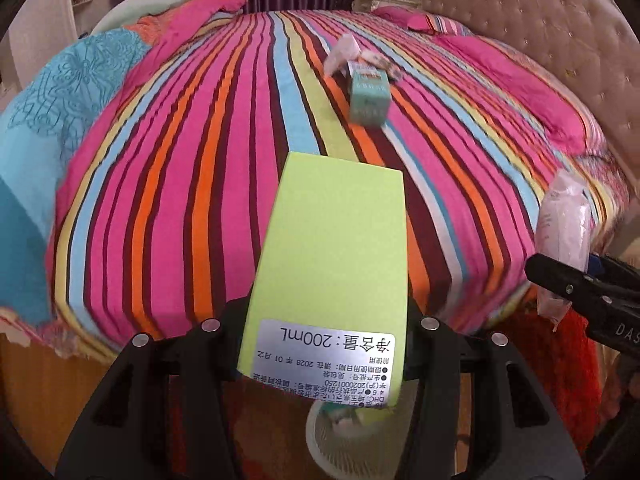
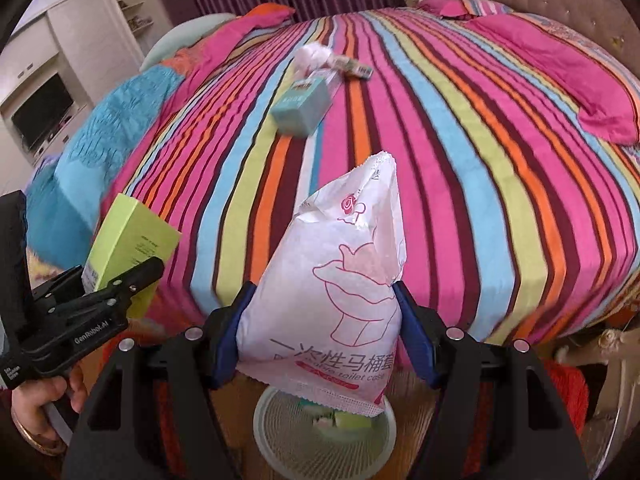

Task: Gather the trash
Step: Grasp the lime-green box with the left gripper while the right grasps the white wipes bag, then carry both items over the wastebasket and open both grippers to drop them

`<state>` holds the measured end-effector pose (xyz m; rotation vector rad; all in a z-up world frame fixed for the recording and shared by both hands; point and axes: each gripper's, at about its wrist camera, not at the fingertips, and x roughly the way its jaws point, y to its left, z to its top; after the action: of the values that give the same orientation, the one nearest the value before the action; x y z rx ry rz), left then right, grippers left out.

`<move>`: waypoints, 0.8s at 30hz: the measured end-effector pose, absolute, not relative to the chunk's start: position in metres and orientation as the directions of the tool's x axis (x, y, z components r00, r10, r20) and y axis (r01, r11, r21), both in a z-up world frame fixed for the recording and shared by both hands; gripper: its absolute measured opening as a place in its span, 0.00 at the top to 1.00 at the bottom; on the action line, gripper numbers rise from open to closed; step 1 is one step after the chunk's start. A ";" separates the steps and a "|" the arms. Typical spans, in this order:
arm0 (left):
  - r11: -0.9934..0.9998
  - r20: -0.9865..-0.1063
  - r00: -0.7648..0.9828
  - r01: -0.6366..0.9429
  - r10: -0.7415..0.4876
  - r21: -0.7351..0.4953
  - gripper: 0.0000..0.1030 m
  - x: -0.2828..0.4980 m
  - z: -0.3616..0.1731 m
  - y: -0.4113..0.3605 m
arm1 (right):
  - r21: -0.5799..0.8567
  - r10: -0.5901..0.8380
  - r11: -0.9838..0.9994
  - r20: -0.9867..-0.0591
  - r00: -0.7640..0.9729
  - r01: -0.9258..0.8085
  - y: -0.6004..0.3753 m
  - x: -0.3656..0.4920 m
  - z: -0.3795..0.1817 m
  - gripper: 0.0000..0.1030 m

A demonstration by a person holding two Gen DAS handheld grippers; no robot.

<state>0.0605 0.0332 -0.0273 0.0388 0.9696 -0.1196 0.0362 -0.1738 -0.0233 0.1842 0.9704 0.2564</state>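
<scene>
Left wrist view: the left gripper (image 1: 326,336) has its jaws clamped on a lime-green box (image 1: 332,248). The box's long axis runs from 6 toward 12 o'clock, straight out along the fingers, with its printed label end nearest the camera. Directly beneath the box, at 6 o'clock, sits a white mesh bin (image 1: 340,440) on the floor, with some scraps already inside. Beyond the box spreads a striped bedspread (image 1: 180,200). On it, at about 12 o'clock and well apart from the jaws, lies a teal box (image 1: 369,98) with a crumpled wrapper (image 1: 344,54) just behind it. At 3 o'clock the right gripper (image 1: 576,280) enters the view.

Right wrist view: the left gripper shows at 9 o'clock, held by a hand (image 2: 40,404) and carrying the green box. At centre, the right gripper (image 2: 320,332) has its blue-padded jaws pressed on both sides of a white packet (image 2: 340,280), a disposable toilet seat cover. The packet's long axis points toward 12 o'clock, tapering to a sealed tip. The bin lies at 6 o'clock, right under the packet's lower end.

Judgement: both held items hang above the bin, so release looks like the next move. The right hand's packet appears more squarely over the opening. The teal box and wrapper remain on the bed.
</scene>
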 end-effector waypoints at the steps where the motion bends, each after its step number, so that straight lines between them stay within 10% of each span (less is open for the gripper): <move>1: 0.992 -0.829 0.553 0.126 -0.084 -0.016 0.50 0.052 -0.031 0.032 | 0.272 0.300 0.953 -0.796 0.526 -0.133 -0.173 0.031 -0.027 0.37; 24: 0.979 -0.959 0.218 0.139 -0.180 -0.152 0.50 -0.010 -0.142 0.018 | 0.370 0.359 0.928 -0.921 0.148 0.050 -0.168 0.009 -0.137 0.37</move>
<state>-0.0099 0.0182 -0.1419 -0.0358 1.3330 -0.2209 0.0086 -0.1684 -0.1369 0.3483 1.4125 0.2288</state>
